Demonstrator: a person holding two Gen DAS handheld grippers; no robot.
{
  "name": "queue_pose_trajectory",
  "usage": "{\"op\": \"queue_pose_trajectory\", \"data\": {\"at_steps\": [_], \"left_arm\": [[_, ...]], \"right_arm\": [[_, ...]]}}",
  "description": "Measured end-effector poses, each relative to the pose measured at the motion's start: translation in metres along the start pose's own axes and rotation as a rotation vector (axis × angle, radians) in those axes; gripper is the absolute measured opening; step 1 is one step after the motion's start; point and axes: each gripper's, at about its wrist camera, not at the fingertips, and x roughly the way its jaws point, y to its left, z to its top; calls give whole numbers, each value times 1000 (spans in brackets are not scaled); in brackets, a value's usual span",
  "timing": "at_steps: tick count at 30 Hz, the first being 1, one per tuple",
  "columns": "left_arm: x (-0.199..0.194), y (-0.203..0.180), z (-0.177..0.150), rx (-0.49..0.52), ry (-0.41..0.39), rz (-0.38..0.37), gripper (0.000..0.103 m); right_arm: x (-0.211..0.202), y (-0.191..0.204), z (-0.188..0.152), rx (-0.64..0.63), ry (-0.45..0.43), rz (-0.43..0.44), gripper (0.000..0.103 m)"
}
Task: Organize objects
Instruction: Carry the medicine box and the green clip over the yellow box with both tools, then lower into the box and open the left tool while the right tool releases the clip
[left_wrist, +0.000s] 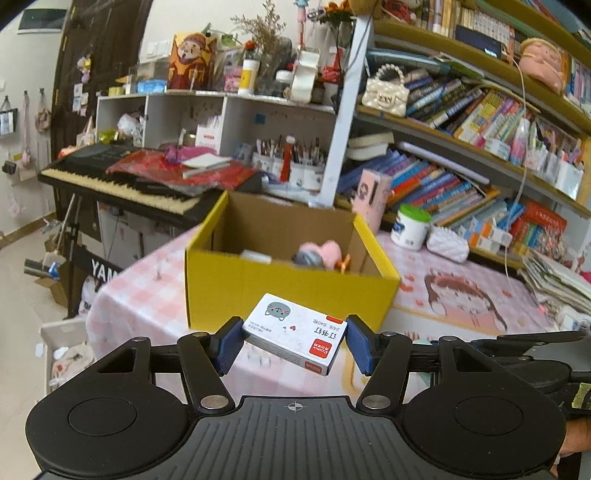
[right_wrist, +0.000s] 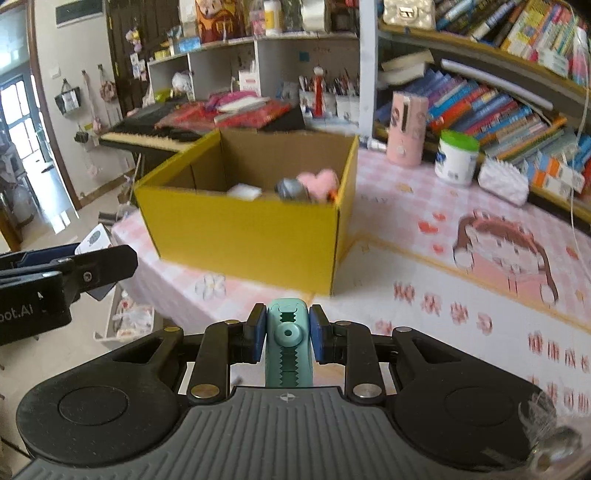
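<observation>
We have both items in hand: our left gripper clamps the small white cardboard staple box, our right gripper is closed on the teal plastic stapler. The open yellow cardboard box ahead already holds a few things; both drops remain

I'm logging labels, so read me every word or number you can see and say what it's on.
"24/6", upside down: small white box in the left gripper.
"YAM", cut off: keyboard stand.
"oot.AI", cut off: left gripper body.
Book spines, white tub, tablecloth: unreadable.
</observation>
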Motion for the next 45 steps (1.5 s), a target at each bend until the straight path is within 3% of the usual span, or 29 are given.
{"op": "queue_pose_trajectory", "data": {"at_steps": [10, 17, 32, 45], "left_arm": [[45, -9, 47, 23, -66, 48, 59], [94, -12, 65, 42, -43, 94, 59], [167, -12, 64, 96, 88, 169, 59], [195, -4, 59, 75, 164, 184, 60]], "right_arm": [[41, -10, 75, -25, -110, 48, 23], [89, -23, 107, -67, -96, 62, 23], [175, -33, 126, -239, 42, 72, 23], [201, -23, 132, -407, 95, 65, 23]]}}
